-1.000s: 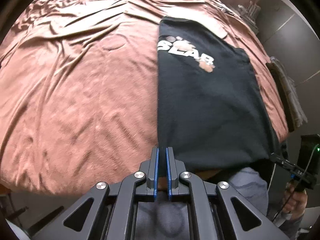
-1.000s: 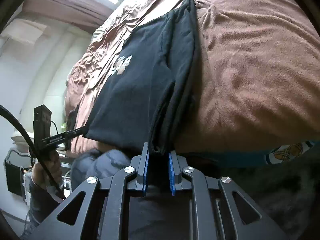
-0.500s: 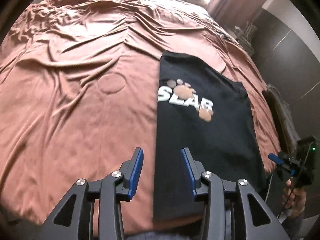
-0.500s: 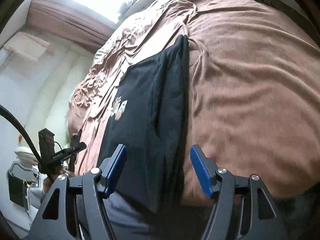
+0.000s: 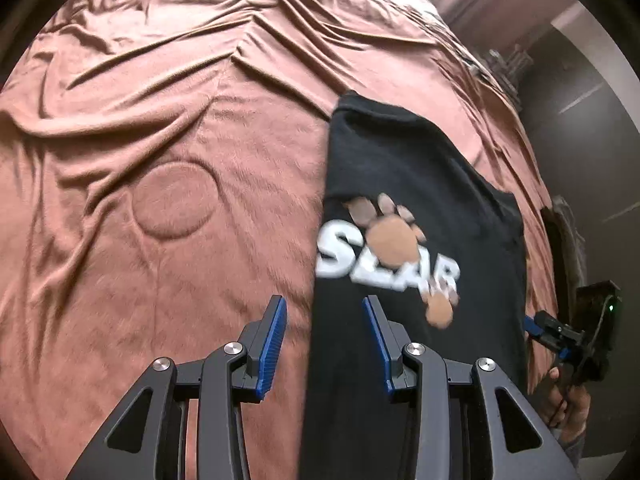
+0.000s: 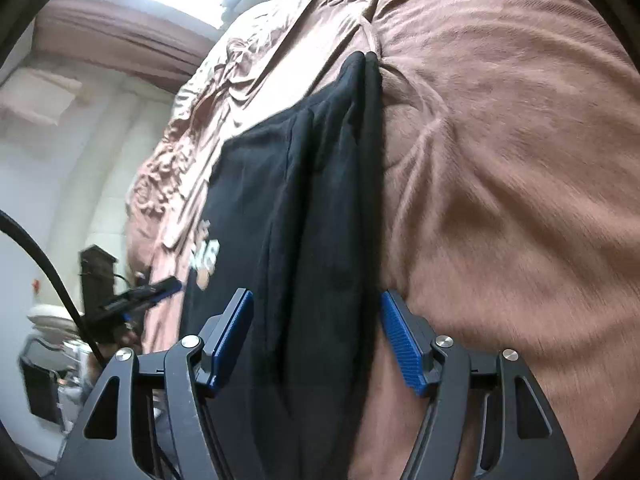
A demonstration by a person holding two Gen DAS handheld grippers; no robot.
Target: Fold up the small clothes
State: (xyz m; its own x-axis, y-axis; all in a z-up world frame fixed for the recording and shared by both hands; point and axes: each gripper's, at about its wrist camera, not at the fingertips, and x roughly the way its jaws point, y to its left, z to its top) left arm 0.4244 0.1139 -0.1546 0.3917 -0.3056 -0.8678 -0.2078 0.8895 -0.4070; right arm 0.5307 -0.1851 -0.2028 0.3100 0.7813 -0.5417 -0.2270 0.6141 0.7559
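Your left gripper (image 5: 324, 340) has just let its jaws come apart, and they stand open over the left long edge of the black T-shirt (image 5: 416, 208), the cloth lying below them and not pinched. Your right gripper (image 6: 316, 340) has also just opened its jaws; they now stand apart over the thicker folded right edge, with nothing clamped.

The shirt lies flat on the brown bed cover (image 5: 168, 208), folded into a narrow strip, print side up.

It looks as if the next fold takes one end over to the other. If so, take both corners of one end at the same level, bite through all layers on the thick right side, lift together, and lay the end down square so the long edges stay lined up.

The strip's long axis runs away from you up the bed. Its far end narrows to a point in the right view.
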